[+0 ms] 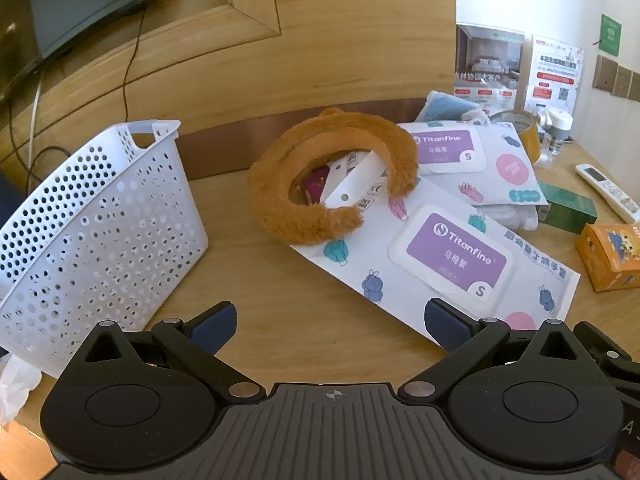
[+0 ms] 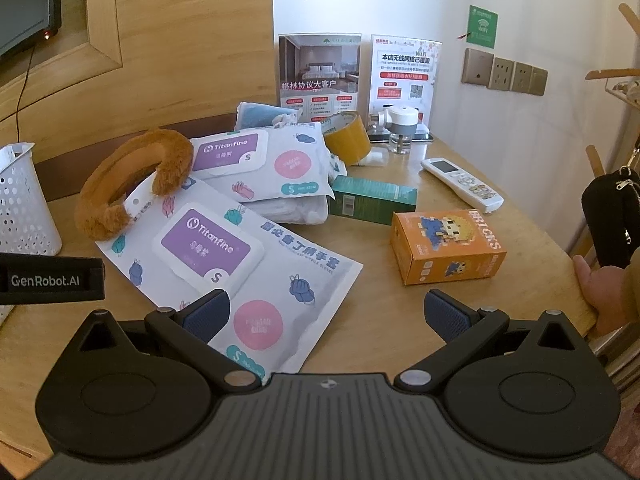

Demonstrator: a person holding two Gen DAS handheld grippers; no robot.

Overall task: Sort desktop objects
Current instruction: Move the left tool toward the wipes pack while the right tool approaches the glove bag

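A white perforated basket (image 1: 92, 232) stands at the desk's left, its corner also showing in the right wrist view as the basket (image 2: 20, 200). A brown furry headband (image 1: 320, 168) (image 2: 132, 176) lies on two white Titanfine glove packs: the near pack (image 1: 452, 256) (image 2: 216, 248) and the far pack (image 1: 472, 160) (image 2: 260, 164). An orange bricks box (image 2: 448, 246) (image 1: 610, 256) and a green box (image 2: 372, 200) (image 1: 566, 208) sit further right. My left gripper (image 1: 328, 328) hovers open over bare desk in front of the headband. My right gripper (image 2: 328, 316) hangs open above the near pack's corner, holding nothing.
A tape roll (image 2: 346, 136), a white remote (image 2: 462, 184), a small bottle device (image 2: 402, 124) and two leaflet stands (image 2: 320, 76) line the back. A monitor (image 1: 80, 4) hangs at the upper left. A person's hand (image 2: 604, 292) rests on the desk's right edge beside a black bag (image 2: 612, 216).
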